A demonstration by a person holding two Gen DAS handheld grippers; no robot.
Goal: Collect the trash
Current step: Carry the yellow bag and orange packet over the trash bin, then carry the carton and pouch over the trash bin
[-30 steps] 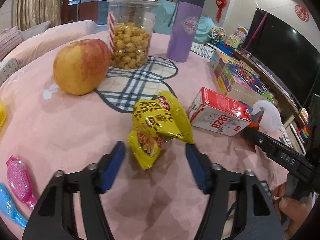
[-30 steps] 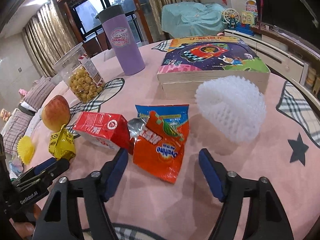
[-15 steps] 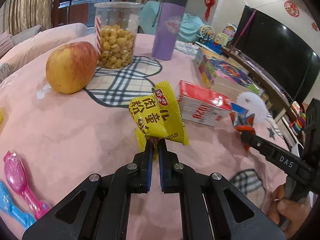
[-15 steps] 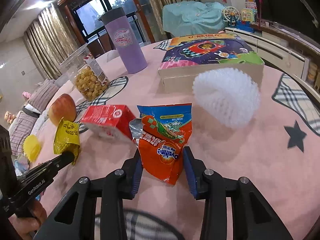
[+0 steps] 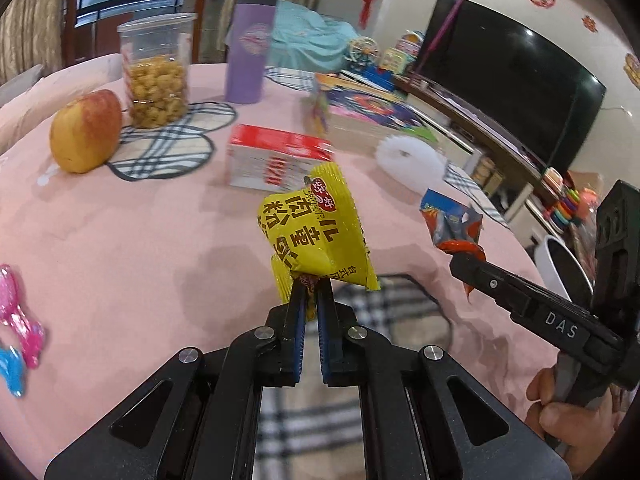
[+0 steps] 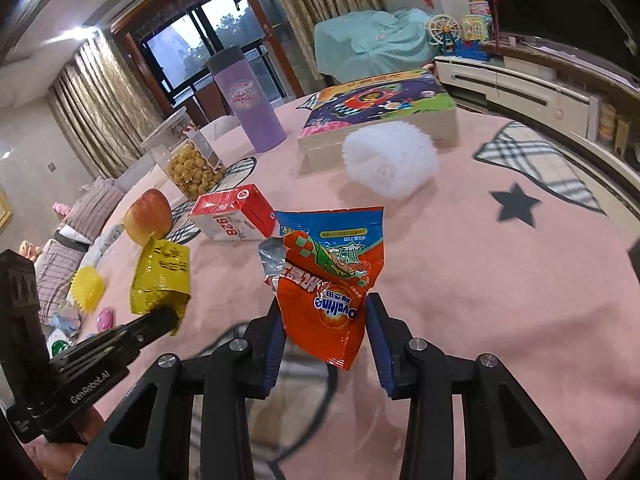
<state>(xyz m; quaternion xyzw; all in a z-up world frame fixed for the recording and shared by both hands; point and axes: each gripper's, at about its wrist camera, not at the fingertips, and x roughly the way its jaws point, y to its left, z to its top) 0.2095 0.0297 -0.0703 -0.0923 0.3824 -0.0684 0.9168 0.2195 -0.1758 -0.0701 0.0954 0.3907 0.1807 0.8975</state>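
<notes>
My left gripper (image 5: 311, 292) is shut on a yellow snack wrapper (image 5: 316, 236) and holds it above the pink tablecloth; the wrapper also shows in the right wrist view (image 6: 160, 280). My right gripper (image 6: 325, 320) is shut on an orange Ovaltine wrapper (image 6: 326, 280), lifted off the table; it also shows in the left wrist view (image 5: 452, 228). A red and white carton (image 5: 272, 160) lies on the table beyond both. A white foam fruit net (image 6: 390, 166) lies further right.
An apple (image 5: 86, 132), a popcorn jar (image 5: 158, 72), a purple tumbler (image 5: 250, 46) and a picture book box (image 6: 380, 116) stand at the back. Pink and blue candies (image 5: 20, 320) lie at the left. A white bin (image 5: 564, 268) stands off the table's right edge.
Both grippers closed on their wrappers and lifted them off the table. Both have since swung to the right with the wrappers held.
</notes>
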